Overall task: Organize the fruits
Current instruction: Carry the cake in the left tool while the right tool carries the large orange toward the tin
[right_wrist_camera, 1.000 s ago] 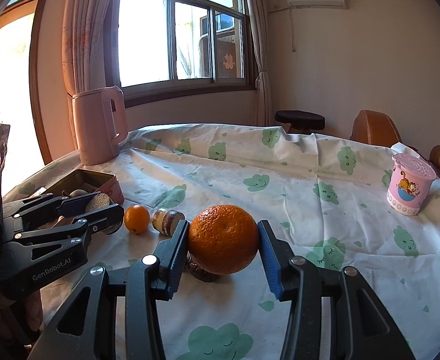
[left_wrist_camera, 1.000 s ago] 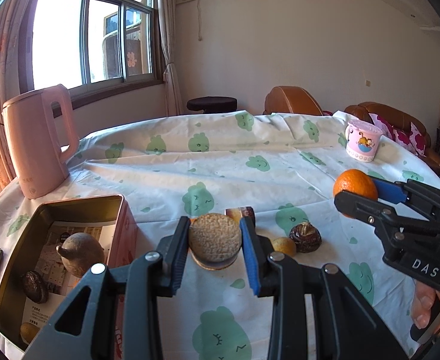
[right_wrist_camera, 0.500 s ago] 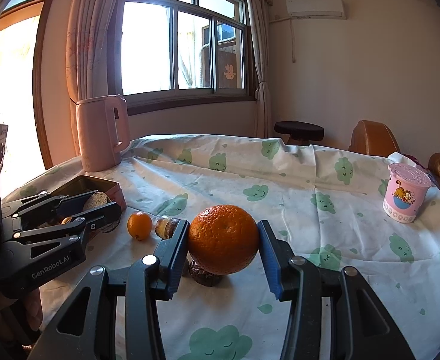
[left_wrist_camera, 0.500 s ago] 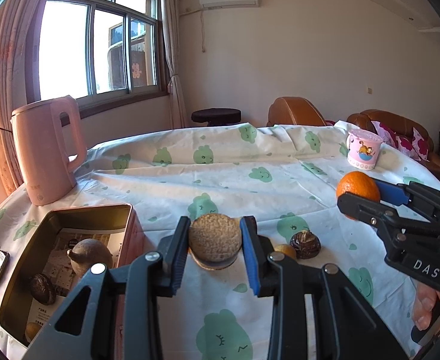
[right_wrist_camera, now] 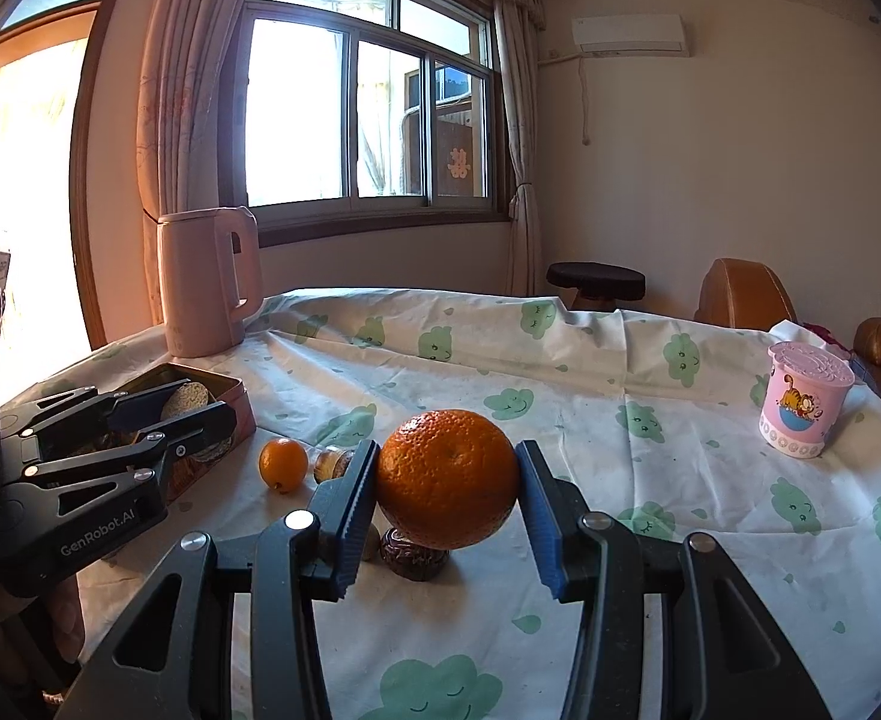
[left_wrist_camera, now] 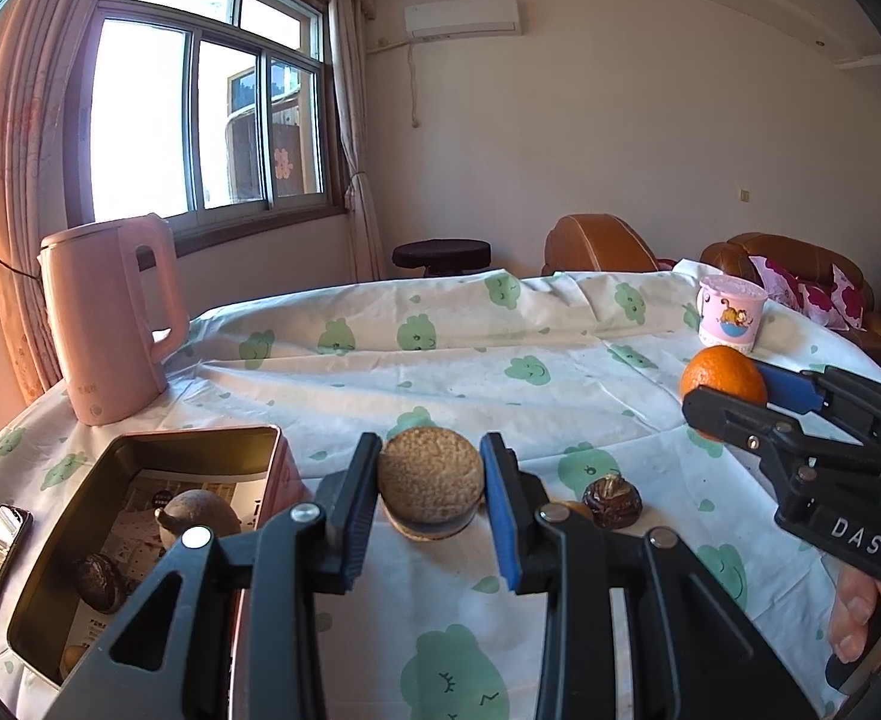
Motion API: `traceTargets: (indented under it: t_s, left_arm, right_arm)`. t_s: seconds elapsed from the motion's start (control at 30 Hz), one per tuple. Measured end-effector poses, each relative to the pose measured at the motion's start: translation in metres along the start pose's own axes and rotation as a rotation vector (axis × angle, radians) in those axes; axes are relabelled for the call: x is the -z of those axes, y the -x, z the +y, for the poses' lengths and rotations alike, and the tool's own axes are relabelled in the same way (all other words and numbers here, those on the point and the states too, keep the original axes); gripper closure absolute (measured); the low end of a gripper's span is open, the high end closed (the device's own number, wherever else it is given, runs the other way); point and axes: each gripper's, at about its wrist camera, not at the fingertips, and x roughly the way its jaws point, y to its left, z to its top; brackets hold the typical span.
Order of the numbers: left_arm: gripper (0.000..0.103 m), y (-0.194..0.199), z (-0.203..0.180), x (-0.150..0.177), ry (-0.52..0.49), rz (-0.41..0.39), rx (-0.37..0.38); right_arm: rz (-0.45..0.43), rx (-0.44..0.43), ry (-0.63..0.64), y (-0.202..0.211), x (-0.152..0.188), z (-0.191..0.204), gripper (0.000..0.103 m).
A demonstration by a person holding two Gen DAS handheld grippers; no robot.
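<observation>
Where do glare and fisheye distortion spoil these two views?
Left wrist view: window panes blown white, frame bowed, black vignette corners; the held brown fruit is sharp. Right wrist view: far-left pane washed out, curtain curved; the orange is crisp.

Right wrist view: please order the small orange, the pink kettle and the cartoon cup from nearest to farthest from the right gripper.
From the right gripper:
1. small orange, front left on the cloth.
2. cartoon cup, far right.
3. pink kettle, back left by the window.

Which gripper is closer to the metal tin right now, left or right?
Left. The left gripper, holding the rough brown fruit, hangs right beside the metal tin; the right gripper, with the orange, is farther off.
</observation>
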Motion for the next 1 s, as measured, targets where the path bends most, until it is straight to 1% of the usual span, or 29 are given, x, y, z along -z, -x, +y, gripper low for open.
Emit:
traceTargets:
  t_s: [0.43,0.8,1.0]
  left_arm:
    - [0.068,0.006,0.002,0.0,0.009,-0.029,-0.009]
    - [0.068,0.017,0.002,0.0,0.007,-0.089,-0.043]
    - [0.068,0.021,0.005,0.002,0.014,-0.087,-0.043]
  right_arm:
    - [-0.032,0.001,0.001,0.006,0.0,0.0,0.055]
    - [-0.063,0.003,0.008,0.012,0.0,0.001,0.055]
    - [-0.062,0.011,0.026,0.013,0.0,0.005,0.055]
